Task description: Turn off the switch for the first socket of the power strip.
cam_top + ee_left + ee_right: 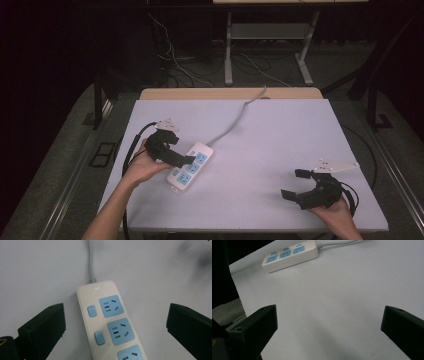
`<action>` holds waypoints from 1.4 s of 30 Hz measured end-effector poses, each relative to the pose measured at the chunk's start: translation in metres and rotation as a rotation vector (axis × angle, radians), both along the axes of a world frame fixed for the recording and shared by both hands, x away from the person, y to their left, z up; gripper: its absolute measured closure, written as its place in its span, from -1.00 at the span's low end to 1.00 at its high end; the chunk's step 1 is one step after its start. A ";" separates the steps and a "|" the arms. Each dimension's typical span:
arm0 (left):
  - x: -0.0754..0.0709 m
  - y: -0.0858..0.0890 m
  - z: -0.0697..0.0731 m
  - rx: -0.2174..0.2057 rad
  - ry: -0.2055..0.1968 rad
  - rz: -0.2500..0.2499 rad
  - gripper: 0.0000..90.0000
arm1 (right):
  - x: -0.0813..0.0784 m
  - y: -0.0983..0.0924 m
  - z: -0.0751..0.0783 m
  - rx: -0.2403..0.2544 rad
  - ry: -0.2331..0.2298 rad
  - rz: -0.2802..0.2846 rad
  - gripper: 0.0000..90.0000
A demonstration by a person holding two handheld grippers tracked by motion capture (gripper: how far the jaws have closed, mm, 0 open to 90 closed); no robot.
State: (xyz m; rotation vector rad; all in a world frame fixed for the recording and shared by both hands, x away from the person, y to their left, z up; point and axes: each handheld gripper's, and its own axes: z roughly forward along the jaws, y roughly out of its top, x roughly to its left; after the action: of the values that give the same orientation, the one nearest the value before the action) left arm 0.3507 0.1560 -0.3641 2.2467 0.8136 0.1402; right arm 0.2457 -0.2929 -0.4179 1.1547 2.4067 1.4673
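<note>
We've got the white power strip (190, 165) lying slantwise on the left half of the desk (280, 135), with our left tool (113, 322) hovering right over it, jaws spread wide on either side, while our right tool (295, 184) sits well apart near the right front, also wide open.

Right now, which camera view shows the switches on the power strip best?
The left gripper view: two blue switches sit close and sharp beside their sockets. The right gripper view shows the power strip far off and side-on; the high view shows it small, partly under the left tool.
</note>
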 end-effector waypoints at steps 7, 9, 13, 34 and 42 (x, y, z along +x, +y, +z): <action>0.009 -0.004 0.000 0.045 0.012 -0.016 -0.90 | 0.000 0.000 0.000 -0.002 0.003 0.000 -0.99; 0.011 -0.006 0.000 0.054 0.015 -0.024 -0.85 | 0.000 0.000 -0.001 -0.002 0.003 0.000 -0.99; 0.016 -0.009 0.000 0.070 0.022 -0.035 -0.70 | 0.000 0.000 -0.001 0.000 0.003 0.000 -0.99; 0.047 -0.012 -0.013 0.114 0.102 -0.020 0.67 | 0.000 -0.002 -0.002 0.006 0.009 0.002 -0.99; 0.054 -0.012 -0.021 0.122 0.116 -0.017 0.98 | 0.000 -0.002 -0.003 0.006 0.010 0.005 -0.99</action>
State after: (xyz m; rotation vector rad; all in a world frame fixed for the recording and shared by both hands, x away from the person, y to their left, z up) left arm 0.4049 0.1437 -0.3851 2.3938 0.8679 0.0523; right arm 0.2460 -0.2951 -0.4209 1.1603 2.4153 1.4754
